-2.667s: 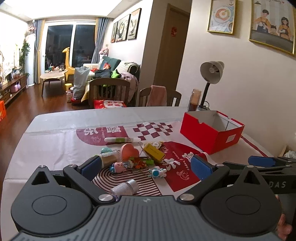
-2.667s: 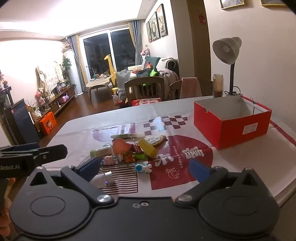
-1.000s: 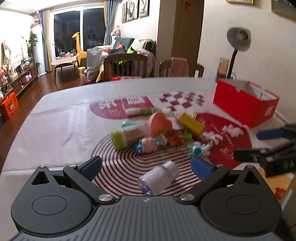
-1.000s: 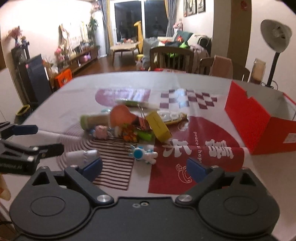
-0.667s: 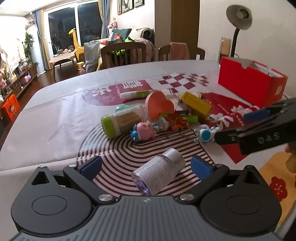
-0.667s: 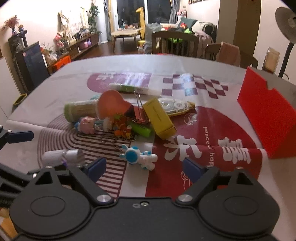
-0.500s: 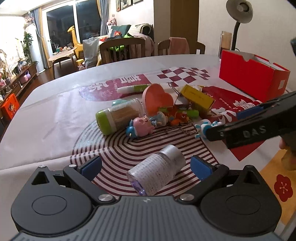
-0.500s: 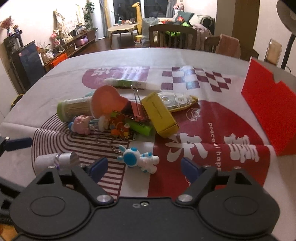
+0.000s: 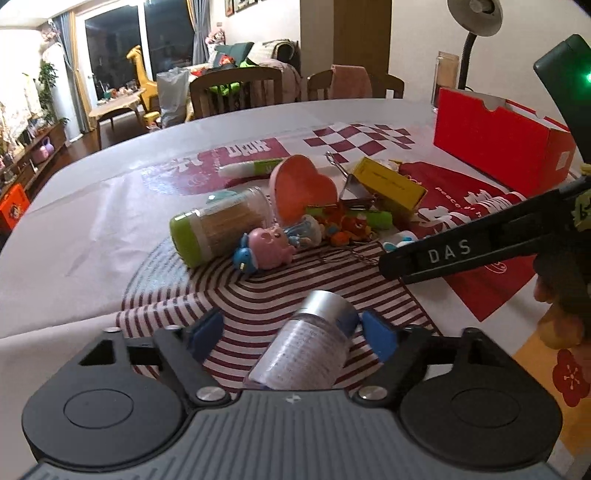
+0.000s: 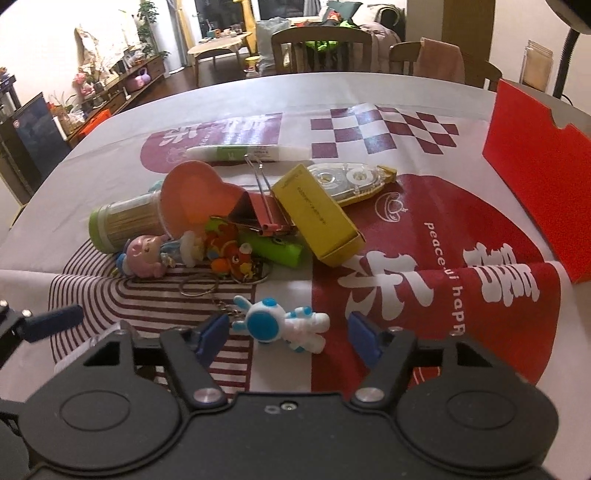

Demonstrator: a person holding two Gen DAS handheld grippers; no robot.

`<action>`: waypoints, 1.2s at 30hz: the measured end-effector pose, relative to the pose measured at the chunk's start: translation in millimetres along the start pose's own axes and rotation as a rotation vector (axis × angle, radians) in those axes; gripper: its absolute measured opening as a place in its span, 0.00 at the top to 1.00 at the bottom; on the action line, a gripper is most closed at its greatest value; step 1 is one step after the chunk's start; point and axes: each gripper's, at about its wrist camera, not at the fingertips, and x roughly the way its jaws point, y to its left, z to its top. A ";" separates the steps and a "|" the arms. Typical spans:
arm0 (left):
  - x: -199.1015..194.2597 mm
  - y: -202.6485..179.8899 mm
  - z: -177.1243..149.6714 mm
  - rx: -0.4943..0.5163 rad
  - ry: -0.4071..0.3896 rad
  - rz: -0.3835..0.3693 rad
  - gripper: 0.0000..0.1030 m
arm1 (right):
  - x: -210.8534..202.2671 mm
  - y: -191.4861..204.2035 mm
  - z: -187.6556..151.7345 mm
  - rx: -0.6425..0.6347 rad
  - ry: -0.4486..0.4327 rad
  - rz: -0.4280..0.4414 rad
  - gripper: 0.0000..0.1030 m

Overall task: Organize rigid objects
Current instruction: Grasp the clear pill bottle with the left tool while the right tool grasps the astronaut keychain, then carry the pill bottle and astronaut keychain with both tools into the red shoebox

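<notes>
Tabletop (image 9: 81,236) before you is covered by a white cloth printed with maroon stripes, checks and a red disc bearing white lettering. Behind it stand wooden dining chairs (image 9: 236,88), a grey desk lamp (image 9: 474,26) and a dark glazed door with a yellow giraffe figure (image 9: 138,70) beside it.

An open red cardboard box (image 9: 498,136) sits at the table's far right edge, well apart from the clutter.

Your left gripper (image 9: 291,334) holds its jaws wide around a small clear frosted bottle with a silver cap (image 9: 314,343). The bottle lies on its side between the blue pads, cap pointing away from you; whether the right pad touches it cannot be told.

Your right gripper (image 10: 286,332) is likewise spread wide, with a blue-and-white astronaut keychain figure (image 10: 284,326) lying between its fingertips, untouched by either.

Beyond both, the pile holds:
- a green-capped clear tube of toothpicks (image 9: 218,225), on its side;
- a pink heart-shaped case (image 9: 301,188), tilted against the tube;
- a pink pig-faced figurine (image 10: 147,256);
- a yellow rectangular carton (image 10: 317,210);
- a clear correction-tape dispenser (image 10: 351,181);
- a white-and-green pen (image 10: 243,153), farthest back.
</notes>
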 end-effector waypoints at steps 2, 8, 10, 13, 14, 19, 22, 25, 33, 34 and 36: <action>3.0 1.2 -1.0 -0.008 0.019 -0.012 0.38 | 0.2 -0.1 0.7 0.001 0.000 -0.007 0.41; 5.5 4.1 -5.2 -0.023 0.045 -0.034 0.57 | -3.1 4.2 0.0 0.001 -0.007 -0.010 0.56; 3.7 5.8 -6.1 -0.023 0.047 -0.033 0.57 | -4.6 6.3 -0.7 -0.005 -0.010 -0.012 0.56; 0.2 8.4 -7.3 -0.024 0.050 -0.037 0.58 | -8.0 7.6 -3.8 -0.018 -0.011 -0.015 0.57; -1.4 9.6 -7.3 -0.028 0.051 -0.040 0.58 | -10.1 7.5 -4.9 -0.015 -0.014 -0.015 0.57; -11.4 14.4 -5.1 -0.043 0.036 -0.051 0.58 | -28.0 9.8 -7.5 -0.014 -0.037 -0.020 0.57; -19.5 18.2 -1.2 -0.062 0.029 -0.061 0.58 | -43.2 8.2 -6.4 -0.008 -0.058 -0.018 0.57; -29.0 21.9 7.0 -0.079 0.016 -0.076 0.58 | -60.4 6.2 -3.2 -0.009 -0.079 -0.021 0.57; -56.3 23.3 43.6 -0.117 -0.001 -0.123 0.58 | -107.1 -5.9 11.1 -0.015 -0.119 -0.036 0.57; -59.6 22.0 48.1 -0.115 -0.004 -0.123 0.58 | -111.3 -8.6 13.8 -0.013 -0.123 -0.034 0.57; -65.1 18.3 57.7 -0.104 -0.012 -0.117 0.58 | -120.5 -15.2 20.2 -0.010 -0.137 -0.028 0.57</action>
